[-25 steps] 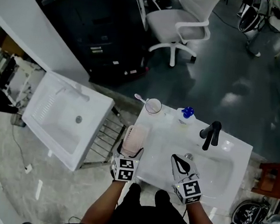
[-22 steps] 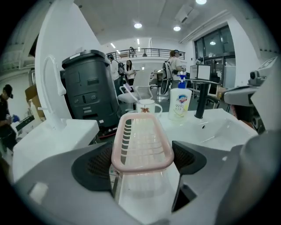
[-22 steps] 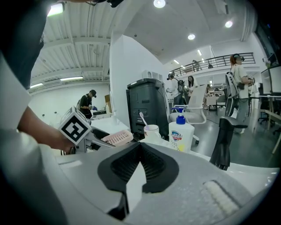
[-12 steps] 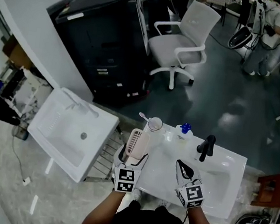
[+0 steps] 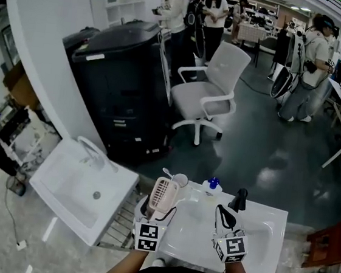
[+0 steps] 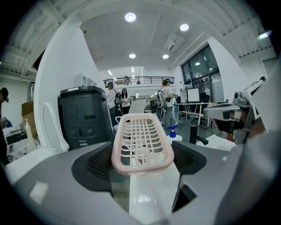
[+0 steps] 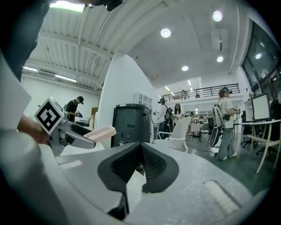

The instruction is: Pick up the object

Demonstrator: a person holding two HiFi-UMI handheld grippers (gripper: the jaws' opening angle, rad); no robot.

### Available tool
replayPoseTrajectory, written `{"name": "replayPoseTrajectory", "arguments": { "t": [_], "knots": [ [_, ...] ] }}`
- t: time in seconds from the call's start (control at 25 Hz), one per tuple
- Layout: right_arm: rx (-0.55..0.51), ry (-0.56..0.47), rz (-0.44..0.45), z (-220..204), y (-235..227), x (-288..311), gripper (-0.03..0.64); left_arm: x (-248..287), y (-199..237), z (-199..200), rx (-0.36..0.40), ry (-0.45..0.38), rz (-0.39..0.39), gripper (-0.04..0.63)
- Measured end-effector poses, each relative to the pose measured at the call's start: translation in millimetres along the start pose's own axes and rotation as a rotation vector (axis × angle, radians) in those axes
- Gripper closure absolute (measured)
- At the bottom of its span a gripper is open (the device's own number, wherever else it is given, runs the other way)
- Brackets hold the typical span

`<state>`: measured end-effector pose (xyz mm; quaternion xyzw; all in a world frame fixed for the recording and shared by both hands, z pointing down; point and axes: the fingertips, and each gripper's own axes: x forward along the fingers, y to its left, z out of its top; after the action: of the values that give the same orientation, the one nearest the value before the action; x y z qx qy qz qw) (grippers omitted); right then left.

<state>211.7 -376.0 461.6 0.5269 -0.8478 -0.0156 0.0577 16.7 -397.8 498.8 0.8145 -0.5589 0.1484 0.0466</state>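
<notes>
A pale pink slotted basket (image 5: 162, 196) is lifted clear of the white sink top (image 5: 263, 235), standing tilted with its far end up. My left gripper (image 5: 157, 208) is shut on its near end. In the left gripper view the basket (image 6: 142, 143) fills the gap between the two dark pads of that gripper (image 6: 142, 160), one pad on each long side. My right gripper (image 5: 226, 214) hovers over the basin, shut with nothing held; its pads (image 7: 141, 165) meet at the tips. From the right gripper view the basket (image 7: 100, 132) shows at the left.
A black faucet (image 5: 238, 200), a blue-topped bottle (image 5: 212, 186) and a clear cup (image 5: 180, 180) stand along the sink's far edge. A second white sink (image 5: 79, 190) lies at the left. Beyond are a black cabinet (image 5: 120, 90), a white office chair (image 5: 208, 97) and several people.
The left gripper has risen with the basket, off the sink's left ledge. The right gripper has come up too. The head view has tipped upward and now shows more of the room.
</notes>
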Motion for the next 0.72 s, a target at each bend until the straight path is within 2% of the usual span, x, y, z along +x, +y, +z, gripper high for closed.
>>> {"name": "replayPoseTrajectory", "arguments": {
  "t": [0.32, 0.72],
  "knots": [
    [-0.093, -0.003, -0.021, 9, 7, -2, 0.615, 5, 0, 3, -0.001, -0.018, -0.026, 0.147],
    [-0.051, 0.014, -0.024, -5, 11, -1, 0.615, 2, 1, -2, 0.003, -0.013, -0.031, 0.147]
  ]
}}
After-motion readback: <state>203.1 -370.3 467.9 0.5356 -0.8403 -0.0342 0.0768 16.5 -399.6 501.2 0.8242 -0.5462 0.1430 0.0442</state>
